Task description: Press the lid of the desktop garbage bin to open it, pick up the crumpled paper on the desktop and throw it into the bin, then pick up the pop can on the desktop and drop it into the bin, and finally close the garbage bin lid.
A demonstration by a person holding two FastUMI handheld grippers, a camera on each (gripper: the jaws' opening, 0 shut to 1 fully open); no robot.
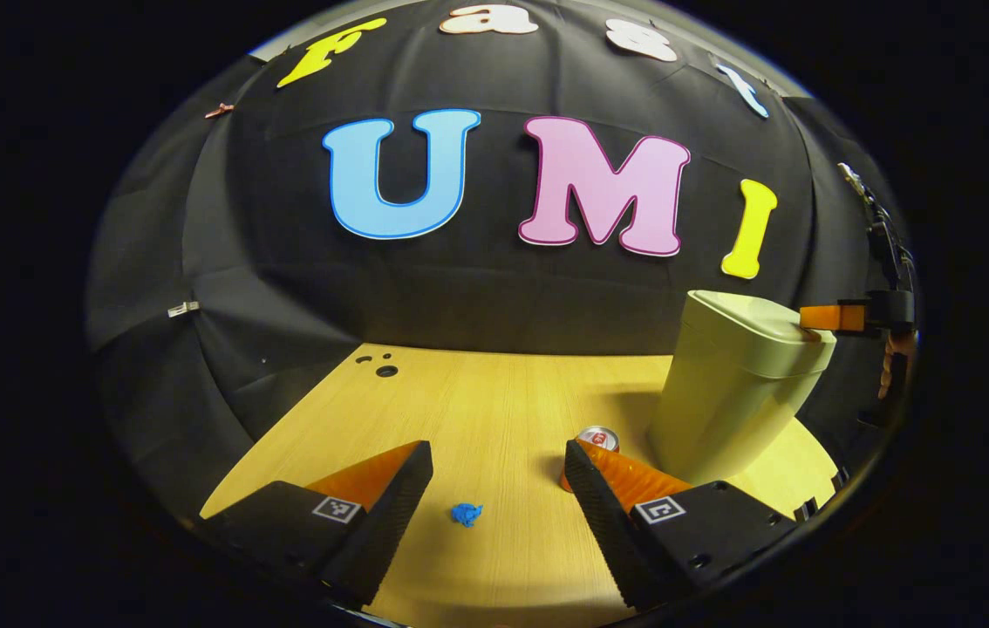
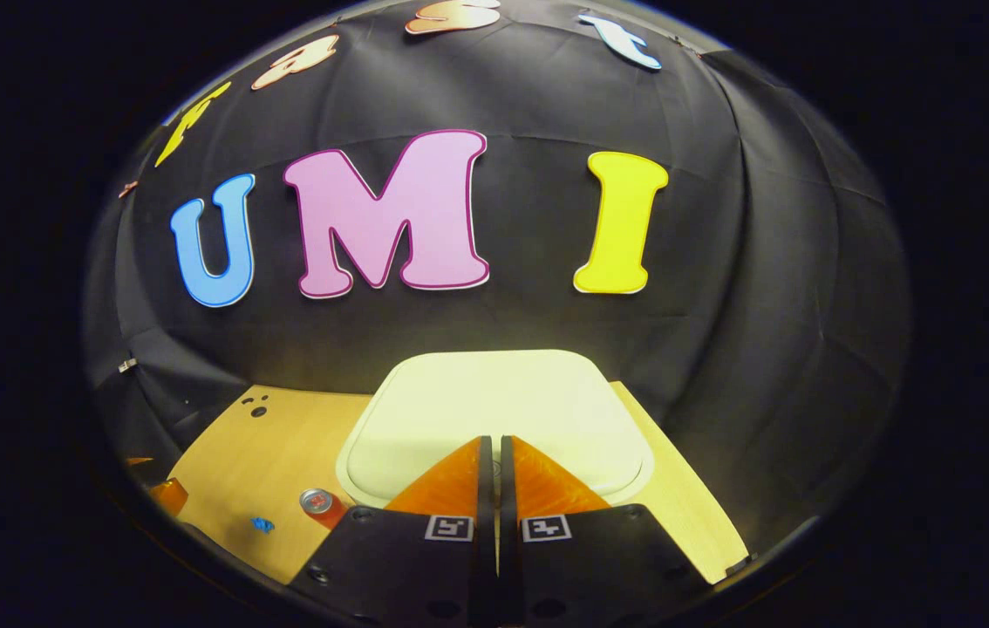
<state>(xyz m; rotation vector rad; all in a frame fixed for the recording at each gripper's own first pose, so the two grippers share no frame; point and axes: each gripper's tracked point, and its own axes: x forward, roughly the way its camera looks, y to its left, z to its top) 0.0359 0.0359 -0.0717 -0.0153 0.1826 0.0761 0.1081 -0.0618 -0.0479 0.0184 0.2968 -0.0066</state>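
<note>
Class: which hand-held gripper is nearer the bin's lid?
Right. The right hand-held gripper is shut over the lid; the left hand-held gripper hangs open above the table, beside the bin.

Pale green bin (image 1: 734,384), blue crumpled paper (image 1: 466,514), red pop can (image 1: 596,439), light wood desktop (image 1: 477,410).

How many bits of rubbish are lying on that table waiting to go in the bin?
2. A crumpled blue paper lies on the table between the left gripper's open fingers, and a pop can stands beside the closed bin.
</note>
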